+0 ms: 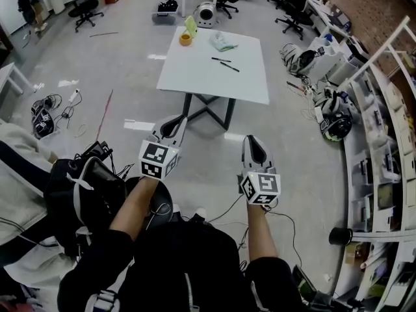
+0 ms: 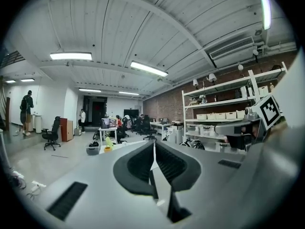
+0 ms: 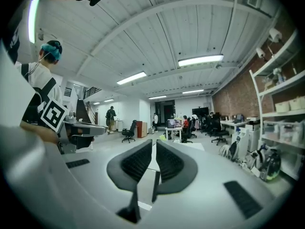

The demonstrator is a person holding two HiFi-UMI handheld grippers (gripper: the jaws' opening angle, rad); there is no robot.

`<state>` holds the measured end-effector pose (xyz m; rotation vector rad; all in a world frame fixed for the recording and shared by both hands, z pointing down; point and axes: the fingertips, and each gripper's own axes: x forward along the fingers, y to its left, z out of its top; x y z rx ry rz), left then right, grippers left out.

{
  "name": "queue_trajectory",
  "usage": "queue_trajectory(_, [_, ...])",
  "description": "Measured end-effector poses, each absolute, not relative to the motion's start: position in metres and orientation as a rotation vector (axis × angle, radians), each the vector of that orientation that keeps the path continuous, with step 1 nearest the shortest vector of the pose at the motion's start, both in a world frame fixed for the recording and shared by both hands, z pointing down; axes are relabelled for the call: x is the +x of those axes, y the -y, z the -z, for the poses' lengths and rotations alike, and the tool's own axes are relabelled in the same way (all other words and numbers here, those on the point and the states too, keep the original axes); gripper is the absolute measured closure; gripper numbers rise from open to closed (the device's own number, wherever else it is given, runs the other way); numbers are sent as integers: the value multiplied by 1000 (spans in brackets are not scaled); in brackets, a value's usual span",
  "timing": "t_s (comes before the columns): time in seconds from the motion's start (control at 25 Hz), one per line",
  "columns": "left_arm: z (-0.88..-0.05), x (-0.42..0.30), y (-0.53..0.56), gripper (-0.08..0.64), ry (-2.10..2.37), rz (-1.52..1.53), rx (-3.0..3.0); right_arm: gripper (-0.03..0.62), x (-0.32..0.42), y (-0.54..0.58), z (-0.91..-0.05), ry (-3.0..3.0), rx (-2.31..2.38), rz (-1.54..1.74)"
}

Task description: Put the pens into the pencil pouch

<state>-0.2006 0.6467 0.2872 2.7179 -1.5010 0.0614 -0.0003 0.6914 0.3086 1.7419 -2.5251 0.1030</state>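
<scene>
Head view: both hands are out in front of the person over the floor, well short of the bench [image 1: 195,77], so nothing is under way yet. The left gripper [image 1: 175,123] and right gripper [image 1: 253,142] are side by side and both empty. The two pens [image 1: 225,63] lie close together around the middle of the bench, a bit toward its right edge. The pale crumpled thing near the far edge looks like the pencil pouch [image 1: 223,41]. A yellow roll of tape [image 1: 186,39] sits by the far left corner.

Left gripper view: the fingers [image 2: 138,168] are clenched tight on nothing. The bench is just a small pale slab far off beyond them.

Right gripper view: same deal, the fingers [image 3: 171,166] are closed at the tips with nothing between them, and the bench shows way out ahead.

My take on handling: the pens should be light, stiff and thin, with round barrels, so they'll probably roll or squirt out if pinched near an end. I'd grab each one across the middle of the barrel. The pouch looks soft and floppy, so one gripper will likely have to hold its mouth open by the edge while the other feeds the pens in.
</scene>
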Motion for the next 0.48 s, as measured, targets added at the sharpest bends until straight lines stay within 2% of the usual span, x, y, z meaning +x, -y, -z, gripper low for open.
queue_trajectory(0.36, [-288, -217, -642, 528, 1520, -57, 2693, 551, -5, -677, -310, 2535, 1716, -125])
queue_trajectory(0.4, [-288, -219, -642, 517, 1524, -49, 2691, 541, -6, -676, -309, 2537, 1714, -125])
queue_trajectory(0.44, [-287, -222, -642, 475, 1526, -42, 2688, 522, -7, -674, -310, 2540, 1711, -125])
queue_trajectory(0.48, [-288, -224, -641, 405, 1523, -38, 2683, 512, -7, -673, -310, 2542, 1709, -125])
